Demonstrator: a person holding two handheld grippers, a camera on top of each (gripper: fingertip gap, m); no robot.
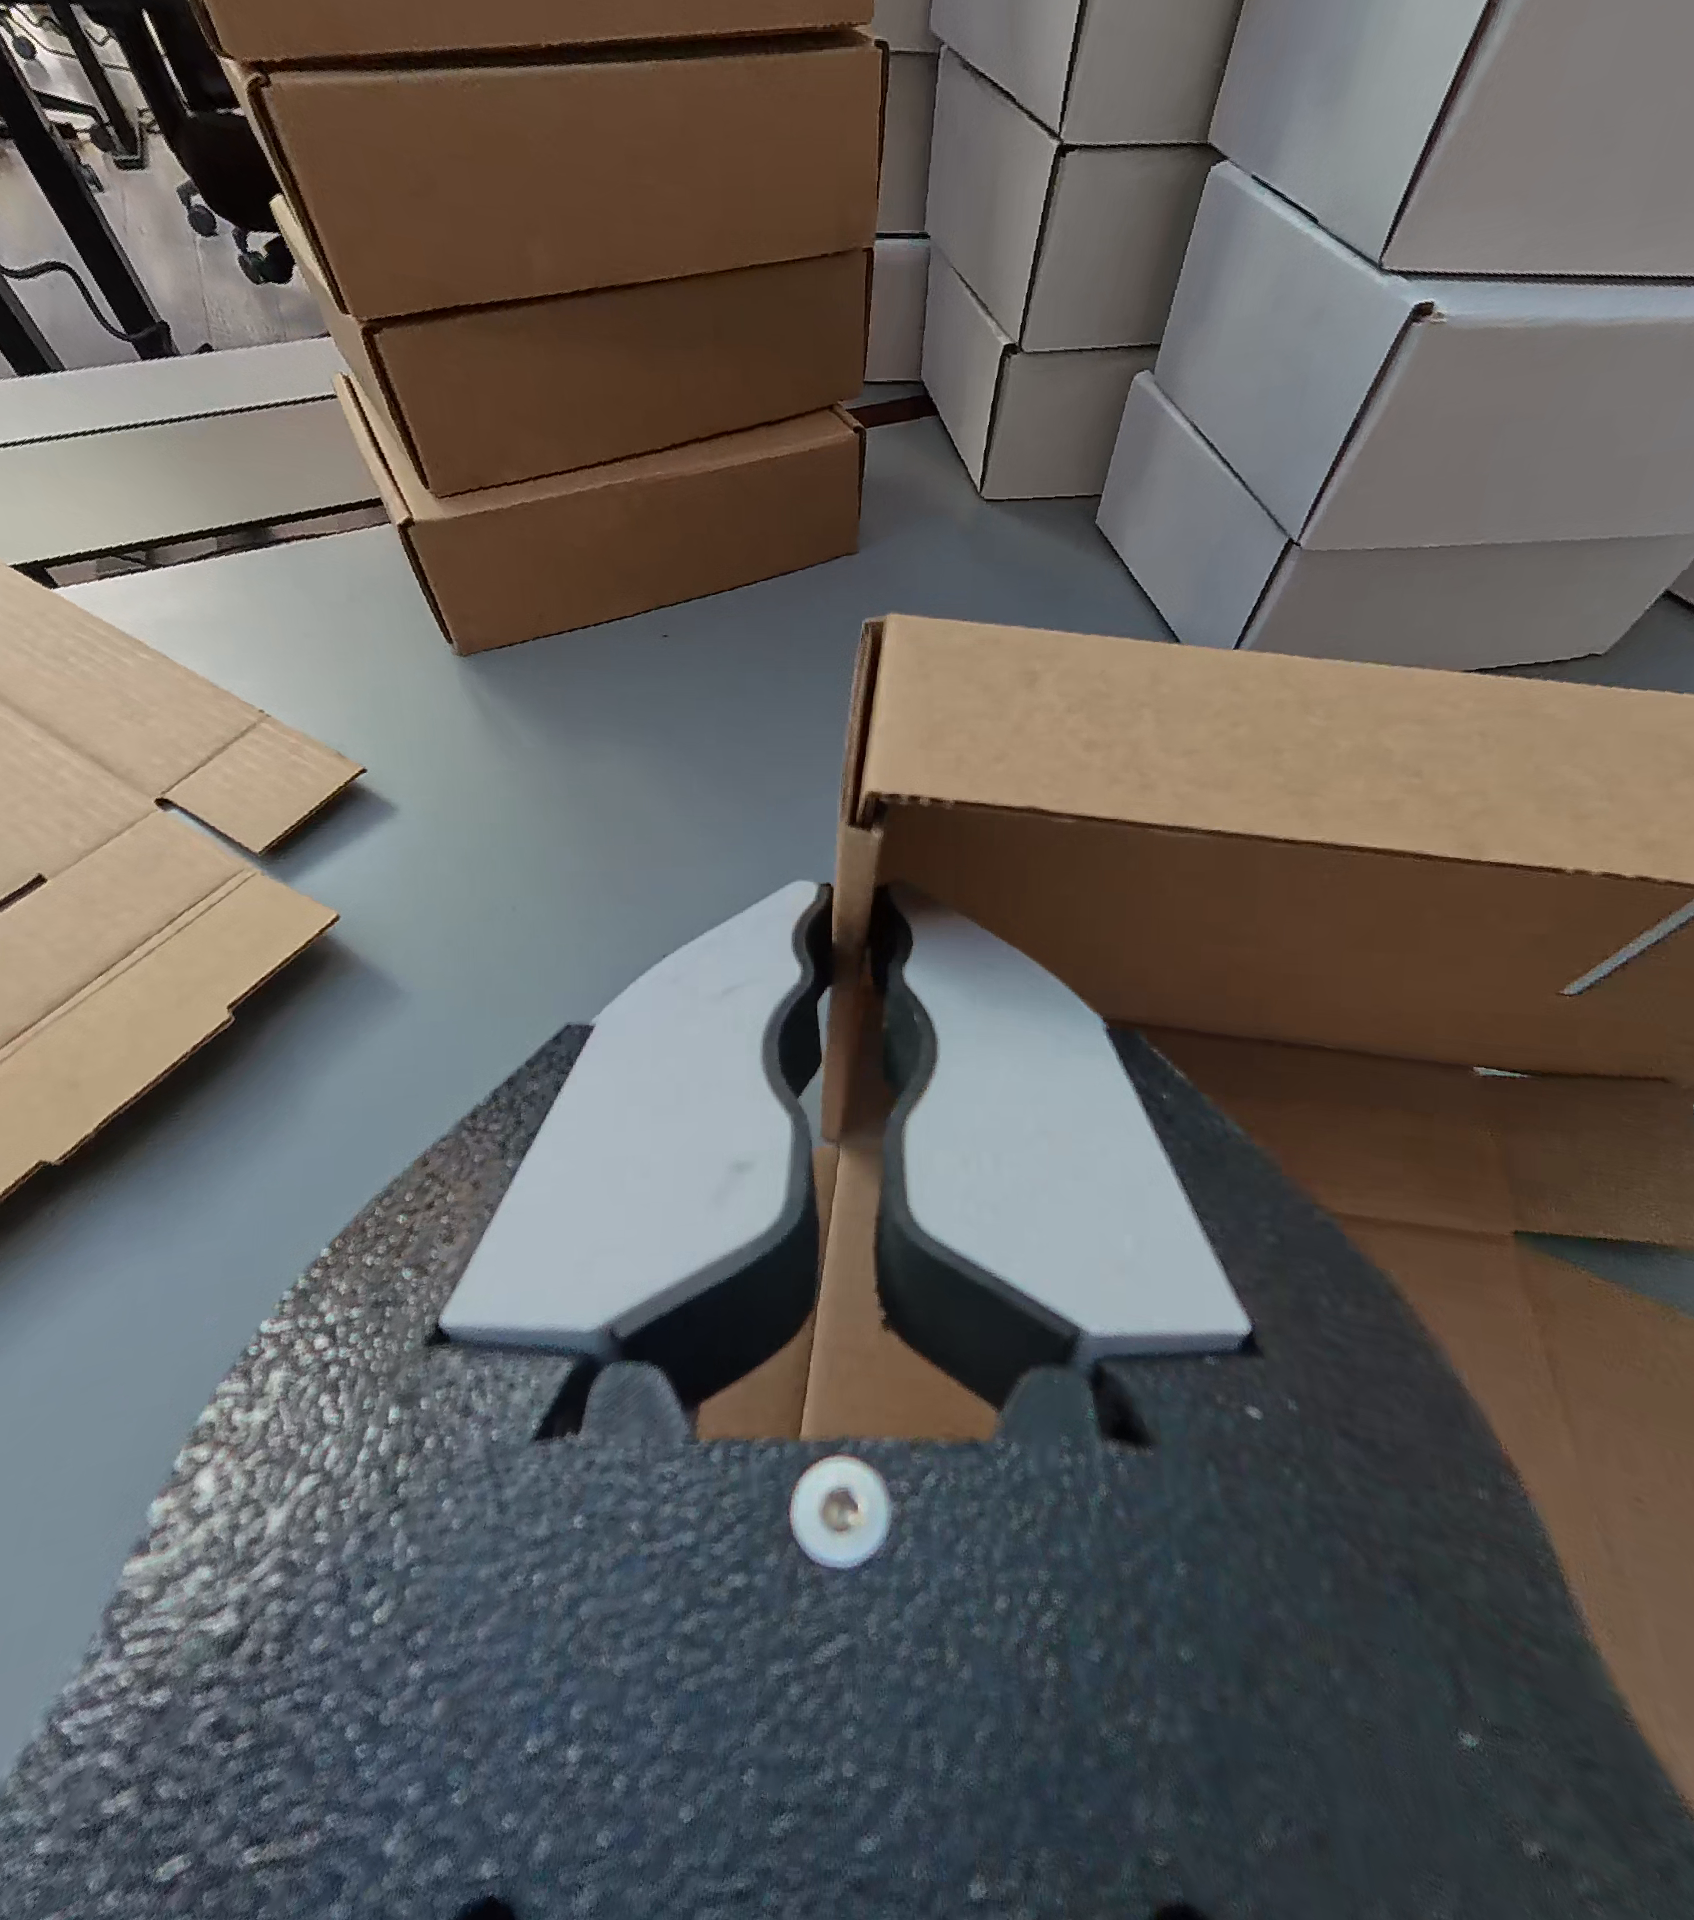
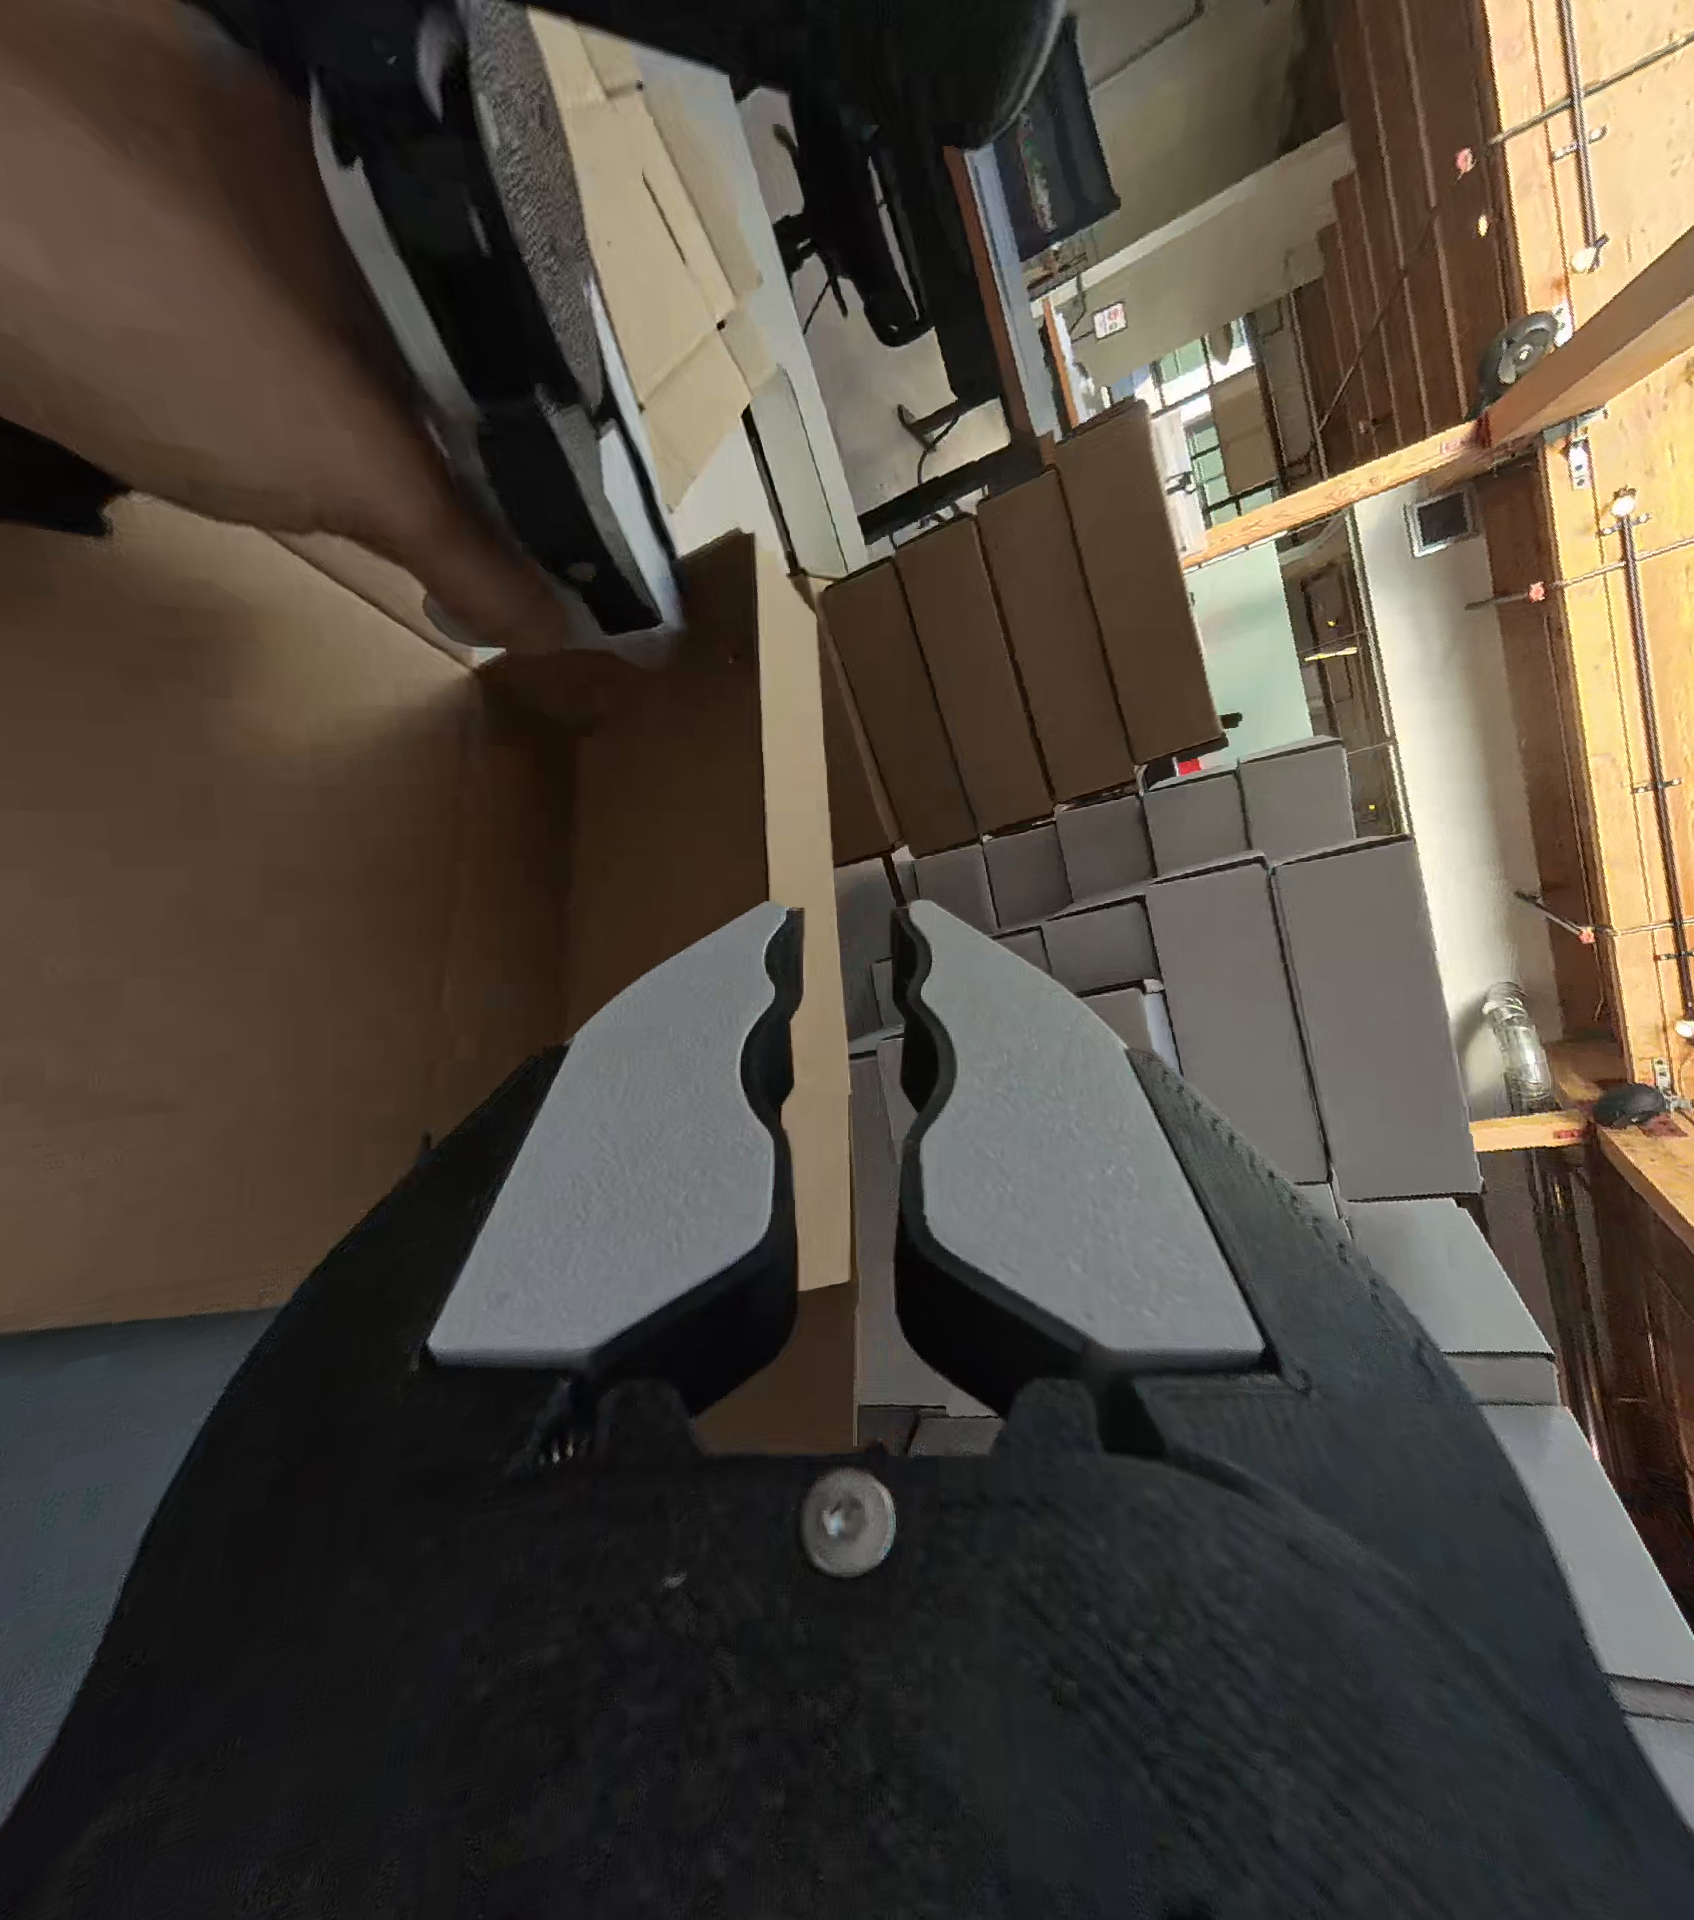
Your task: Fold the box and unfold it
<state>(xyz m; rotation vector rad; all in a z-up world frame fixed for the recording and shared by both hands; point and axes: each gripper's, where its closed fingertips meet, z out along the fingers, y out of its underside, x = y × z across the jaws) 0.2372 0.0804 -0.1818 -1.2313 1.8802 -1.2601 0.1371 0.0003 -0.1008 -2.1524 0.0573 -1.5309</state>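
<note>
A brown cardboard box (image 1: 1342, 810) lies half folded on the grey table, its long back wall raised and its base panels (image 1: 1445, 1403) flat. My left gripper (image 1: 855, 920) is shut on the upright side flap (image 1: 858, 862) at the box's left corner. In the right wrist view, which is rolled sideways, my right gripper (image 2: 845, 920) straddles the thin top edge of the raised box wall (image 2: 807, 935). Its jaws stand slightly apart, with a gap on the right side. The left gripper (image 2: 552, 468) and a hand show farther along the same box (image 2: 199, 883).
Flat unfolded brown cardboard (image 1: 43, 883) lies at the left. A stack of folded brown boxes (image 1: 594, 312) stands behind, with stacked white boxes (image 1: 1445, 364) at the back right. The grey table (image 1: 562, 831) is bare between them. The table's far edge runs behind the stacks.
</note>
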